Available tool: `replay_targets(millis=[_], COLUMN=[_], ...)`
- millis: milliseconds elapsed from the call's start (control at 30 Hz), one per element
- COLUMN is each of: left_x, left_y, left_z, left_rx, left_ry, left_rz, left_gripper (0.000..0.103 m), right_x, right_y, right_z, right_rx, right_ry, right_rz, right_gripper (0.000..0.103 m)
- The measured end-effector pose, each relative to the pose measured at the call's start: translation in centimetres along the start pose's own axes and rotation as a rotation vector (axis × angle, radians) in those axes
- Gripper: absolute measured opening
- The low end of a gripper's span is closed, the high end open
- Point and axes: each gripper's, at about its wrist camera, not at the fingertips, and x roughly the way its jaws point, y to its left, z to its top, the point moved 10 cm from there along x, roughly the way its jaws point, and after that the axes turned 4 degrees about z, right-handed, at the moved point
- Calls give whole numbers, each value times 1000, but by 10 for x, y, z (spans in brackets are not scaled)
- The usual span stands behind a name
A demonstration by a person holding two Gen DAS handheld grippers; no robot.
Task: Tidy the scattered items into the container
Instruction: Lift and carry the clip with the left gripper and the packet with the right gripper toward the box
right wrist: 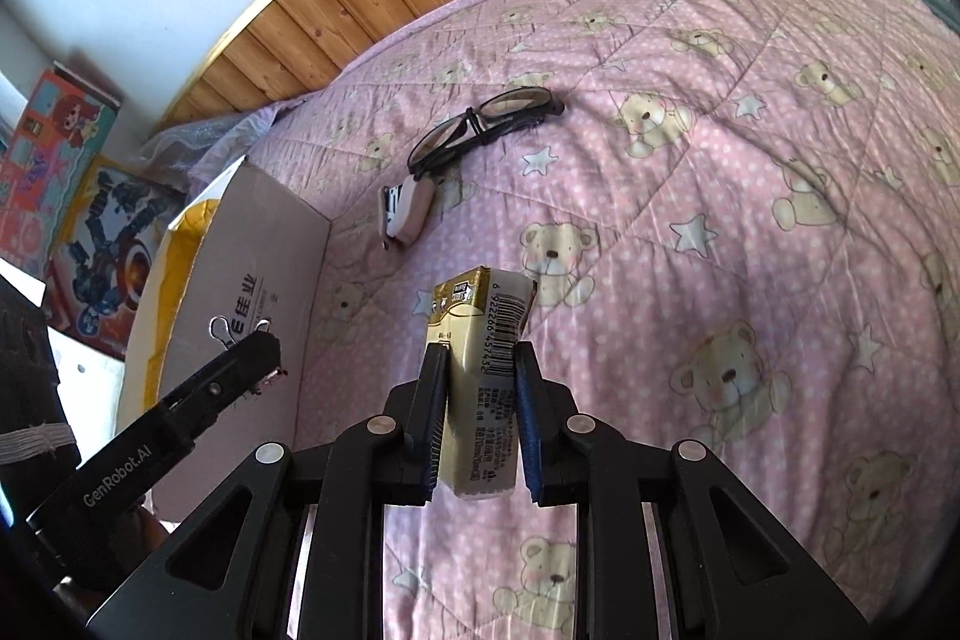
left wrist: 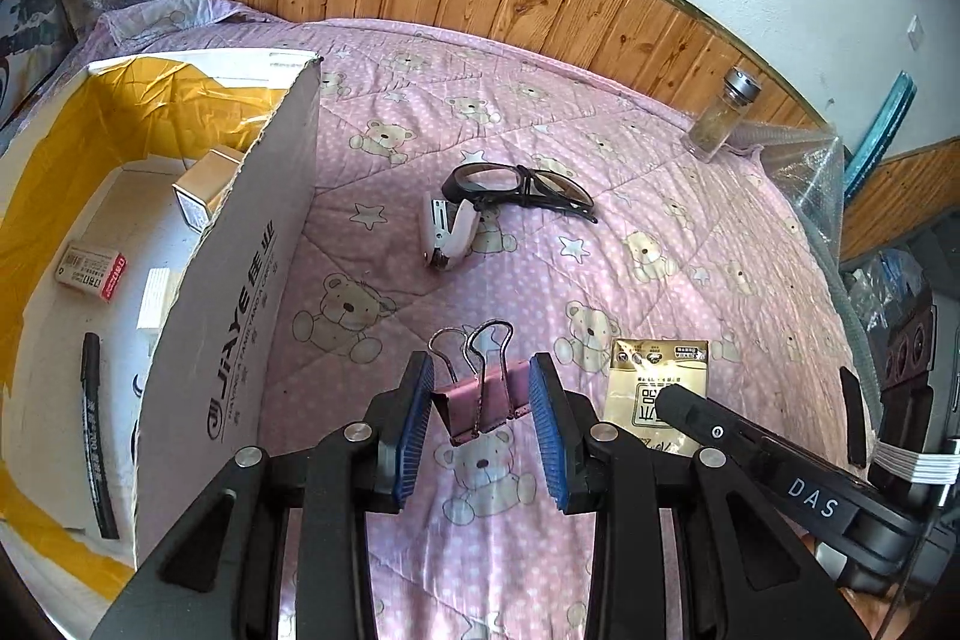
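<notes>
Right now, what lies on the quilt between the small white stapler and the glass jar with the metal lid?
Black-framed glasses lie there, touching the stapler. Beyond them only bare pink quilt reaches the jar. Both wrist views show it.

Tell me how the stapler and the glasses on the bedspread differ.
The stapler is a chunky solid body, pale pink with a white underside; the glasses are a thin black wire-like frame with clear lenses. The stapler lies nearer the cardboard box, the glasses farther out toward the wooden wall panel. Both rest on the pink bear quilt, right beside each other, outside the box.
</notes>
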Motion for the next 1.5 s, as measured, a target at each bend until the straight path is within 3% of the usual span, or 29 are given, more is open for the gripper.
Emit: replay_targets(millis=[633,933,1500], left_x=[-103,-136,-179], left_y=[-7,5,42], left_z=[-36,-50,-49], left_rx=[7,-18,-86], left_ry=[-127,-172,-239], left_rz=[-81,-107,-143], left_gripper=[34,34,34], right_x=[-72,-86,-96], right_y=[57,88,166], right_z=[-62,-87,-102], right_rx=[-107,-175,-334], right_ry=[-61,-59,-63], right_rz=[12,18,34], right_gripper=[22,22,22])
